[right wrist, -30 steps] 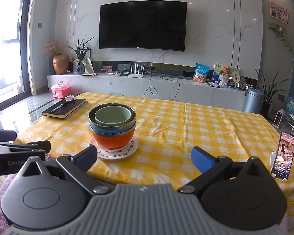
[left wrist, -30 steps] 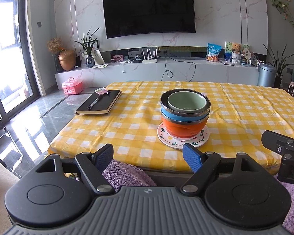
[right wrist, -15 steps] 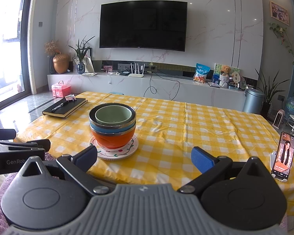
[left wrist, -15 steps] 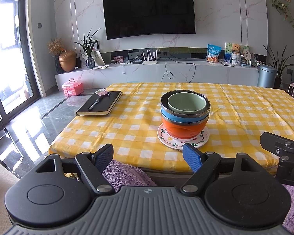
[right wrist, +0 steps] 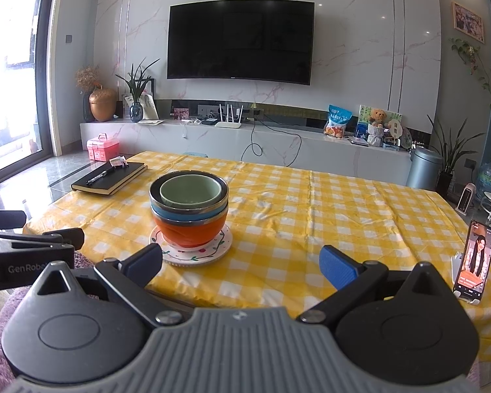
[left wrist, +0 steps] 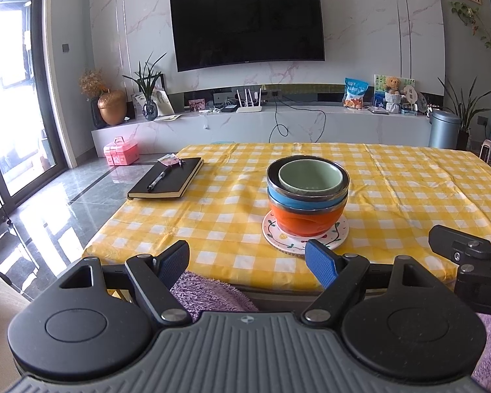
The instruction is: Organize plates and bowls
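A stack of bowls stands on a white patterned plate (left wrist: pixel 335 234) (right wrist: pixel 216 250) near the table's front edge. An orange bowl (left wrist: pixel 306 221) (right wrist: pixel 191 232) is at the bottom, a blue one (left wrist: pixel 294 200) (right wrist: pixel 183 216) above it, and a green bowl (left wrist: pixel 309 173) (right wrist: pixel 190 190) nested on top. My left gripper (left wrist: pixel 247 262) is open and empty, held off the table's front edge, short of the stack. My right gripper (right wrist: pixel 240 263) is open and empty, in front of the table, with the stack ahead on its left.
The table has a yellow checked cloth (left wrist: pixel 409 190) (right wrist: pixel 343 216). A black notebook with a pen (left wrist: pixel 167 181) (right wrist: pixel 109 178) lies at the far left corner. A phone on a stand (right wrist: pixel 473 260) is at the right edge. A purple fluffy cover (left wrist: pixel 206 291) lies below the front edge.
Both grippers have drifted very slightly; the view of the stack is almost the same. The bowls and plate have not moved.
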A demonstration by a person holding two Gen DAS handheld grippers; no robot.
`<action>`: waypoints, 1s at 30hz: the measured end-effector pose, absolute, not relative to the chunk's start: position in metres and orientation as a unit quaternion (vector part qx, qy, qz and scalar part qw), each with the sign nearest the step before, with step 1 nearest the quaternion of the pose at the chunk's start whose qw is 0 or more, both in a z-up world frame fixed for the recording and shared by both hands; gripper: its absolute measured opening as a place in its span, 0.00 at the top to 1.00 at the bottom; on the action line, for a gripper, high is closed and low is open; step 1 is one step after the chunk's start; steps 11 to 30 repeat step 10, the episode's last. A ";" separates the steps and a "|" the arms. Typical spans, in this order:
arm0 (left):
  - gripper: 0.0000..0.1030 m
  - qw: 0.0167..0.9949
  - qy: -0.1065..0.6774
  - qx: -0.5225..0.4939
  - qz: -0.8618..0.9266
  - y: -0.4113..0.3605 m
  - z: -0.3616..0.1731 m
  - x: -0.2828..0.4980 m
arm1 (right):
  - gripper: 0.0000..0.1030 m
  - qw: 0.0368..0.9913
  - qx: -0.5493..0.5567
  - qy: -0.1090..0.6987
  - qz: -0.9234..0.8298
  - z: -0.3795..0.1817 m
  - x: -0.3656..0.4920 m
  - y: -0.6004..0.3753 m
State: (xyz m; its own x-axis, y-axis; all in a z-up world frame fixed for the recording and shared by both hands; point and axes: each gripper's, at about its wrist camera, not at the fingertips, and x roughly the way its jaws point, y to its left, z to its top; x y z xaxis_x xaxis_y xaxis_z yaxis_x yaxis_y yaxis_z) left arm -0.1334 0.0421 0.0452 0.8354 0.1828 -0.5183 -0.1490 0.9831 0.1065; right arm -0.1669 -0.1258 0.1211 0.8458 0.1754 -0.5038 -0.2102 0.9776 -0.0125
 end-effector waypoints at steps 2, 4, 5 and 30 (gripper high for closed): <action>0.09 0.958 0.272 0.030 0.086 0.042 0.044 -0.133 | 0.03 0.960 -0.034 0.260 0.101 0.120 -0.166 -0.125; 0.09 0.958 0.271 0.030 0.086 0.042 0.044 -0.134 | 0.03 0.960 -0.035 0.260 0.102 0.120 -0.166 -0.126; 0.09 0.959 0.270 0.029 0.086 0.042 0.044 -0.133 | 0.03 0.960 -0.035 0.260 0.102 0.120 -0.166 -0.126; 0.09 0.959 0.268 0.028 0.087 0.042 0.044 -0.132 | 0.03 0.959 -0.036 0.262 0.103 0.120 -0.165 -0.126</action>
